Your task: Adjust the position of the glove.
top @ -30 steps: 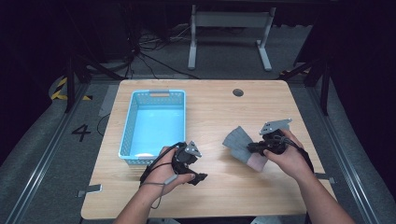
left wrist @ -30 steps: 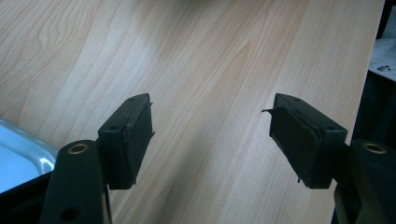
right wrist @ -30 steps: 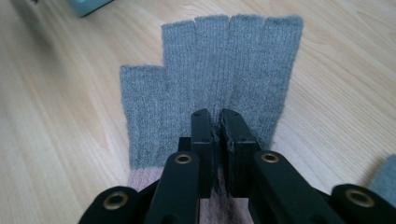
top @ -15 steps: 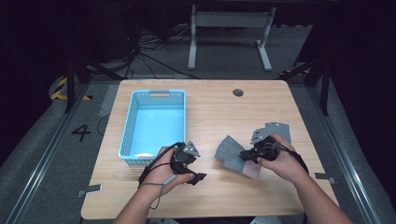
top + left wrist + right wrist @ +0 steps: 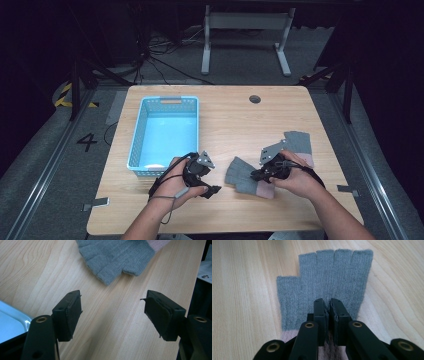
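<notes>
A grey fingerless glove (image 5: 240, 175) with a pink cuff lies flat on the wooden table (image 5: 230, 120), fingers pointing left. My right gripper (image 5: 257, 175) is shut on a pinch of its knit near the palm. In the right gripper view the jaws of that gripper (image 5: 329, 307) are almost together on the glove (image 5: 329, 277). A second grey glove (image 5: 299, 142) lies just behind the right hand. My left gripper (image 5: 212, 190) rests on the table, open and holding nothing. In its own view the left gripper (image 5: 113, 312) faces the glove's finger ends (image 5: 115, 255) a short way off.
A light blue plastic basket (image 5: 169, 100) stands on the left half of the table, with its corner (image 5: 10, 322) beside my left jaw. A round cable hole (image 5: 255, 99) sits near the far edge. Metal frame legs stand on the floor beyond the table.
My right gripper has moved left and toward the near edge, bringing the glove down with it. The left gripper has stayed where it was.
</notes>
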A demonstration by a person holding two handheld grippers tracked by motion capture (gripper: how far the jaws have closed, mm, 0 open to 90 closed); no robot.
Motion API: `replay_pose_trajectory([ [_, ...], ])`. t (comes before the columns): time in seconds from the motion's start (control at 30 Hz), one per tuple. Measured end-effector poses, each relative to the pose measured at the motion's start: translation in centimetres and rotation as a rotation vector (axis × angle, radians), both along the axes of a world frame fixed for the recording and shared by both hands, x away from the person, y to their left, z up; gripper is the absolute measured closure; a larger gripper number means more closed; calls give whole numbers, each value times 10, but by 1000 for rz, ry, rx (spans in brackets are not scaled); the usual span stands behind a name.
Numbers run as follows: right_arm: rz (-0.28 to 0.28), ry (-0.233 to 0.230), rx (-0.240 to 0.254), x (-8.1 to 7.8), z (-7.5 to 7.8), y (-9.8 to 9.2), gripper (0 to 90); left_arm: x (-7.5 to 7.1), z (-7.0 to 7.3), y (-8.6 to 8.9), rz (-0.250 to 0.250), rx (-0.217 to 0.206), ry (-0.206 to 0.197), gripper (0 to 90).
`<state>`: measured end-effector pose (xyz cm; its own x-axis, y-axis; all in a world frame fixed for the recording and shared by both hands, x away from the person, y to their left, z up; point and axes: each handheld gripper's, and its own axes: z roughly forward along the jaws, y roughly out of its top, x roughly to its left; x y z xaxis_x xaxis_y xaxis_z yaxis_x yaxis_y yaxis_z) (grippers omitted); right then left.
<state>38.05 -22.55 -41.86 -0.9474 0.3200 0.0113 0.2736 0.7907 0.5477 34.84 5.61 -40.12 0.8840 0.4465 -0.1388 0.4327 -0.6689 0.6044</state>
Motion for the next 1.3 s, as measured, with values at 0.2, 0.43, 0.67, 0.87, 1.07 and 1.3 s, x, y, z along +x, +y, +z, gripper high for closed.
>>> replay_pose_trajectory([
  [0.2,16,-2,-1,1,-6,3,812,0,0,-1,-4,0,1,305],
  [0.43,-7,-57,47,-1,-3,-2,673,2,1,-3,-14,-2,-2,305],
  [0.67,-103,-45,64,-4,6,-19,753,5,2,-8,-27,-1,-4,305],
  [0.87,-148,39,71,-11,12,-32,845,9,3,-13,-51,3,-6,305],
  [1.07,-101,75,54,-21,8,-27,856,11,3,-19,-68,3,-6,305],
  [1.3,-96,123,38,-26,4,-31,892,14,4,-24,-90,3,-8,305],
])
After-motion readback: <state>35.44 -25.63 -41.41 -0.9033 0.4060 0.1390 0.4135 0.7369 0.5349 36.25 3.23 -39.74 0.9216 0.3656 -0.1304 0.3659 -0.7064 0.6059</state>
